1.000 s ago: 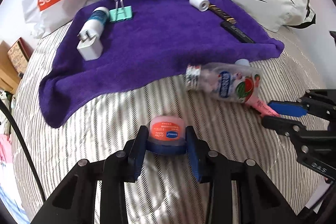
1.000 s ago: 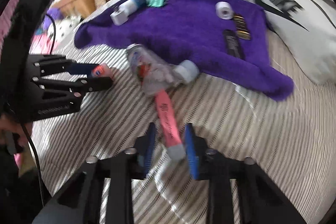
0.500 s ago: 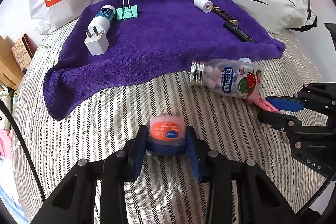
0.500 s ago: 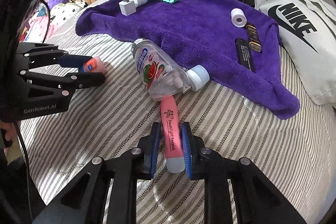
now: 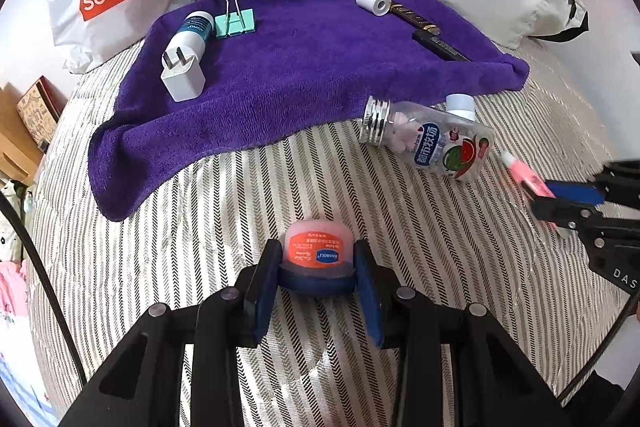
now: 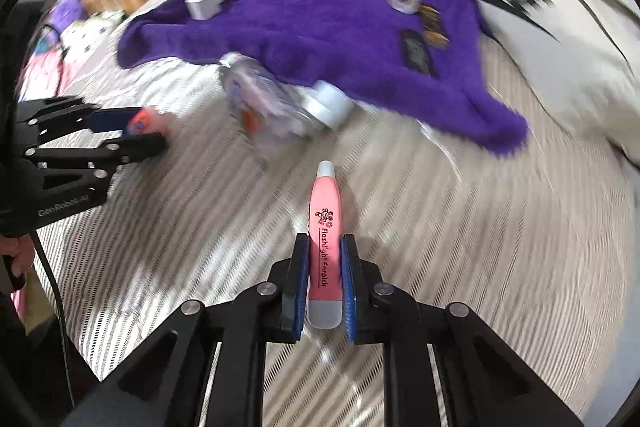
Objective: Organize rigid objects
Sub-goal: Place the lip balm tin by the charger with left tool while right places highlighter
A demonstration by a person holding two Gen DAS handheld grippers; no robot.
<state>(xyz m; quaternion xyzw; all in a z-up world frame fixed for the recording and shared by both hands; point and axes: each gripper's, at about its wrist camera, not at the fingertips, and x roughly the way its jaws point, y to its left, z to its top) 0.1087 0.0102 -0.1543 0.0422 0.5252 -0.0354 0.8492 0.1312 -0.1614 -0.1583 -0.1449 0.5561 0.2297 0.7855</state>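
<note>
Right tongs (image 6: 325, 281) have just closed on the pink earpick (image 6: 325, 251), pulling it off the bottle (image 6: 276, 103).

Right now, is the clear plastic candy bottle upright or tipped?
Tipped. The clear plastic candy bottle lies on its side on the striped bedcover, ridged silver end toward the purple towel.

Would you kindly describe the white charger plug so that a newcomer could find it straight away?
Start at the purple towel spread across the striped bedding. Near the towel's left edge, in the left wrist view, lies a row of three things. The white charger plug is the nearest, touching a teal-labelled bottle; it alone is a cube with two metal prongs.
</note>
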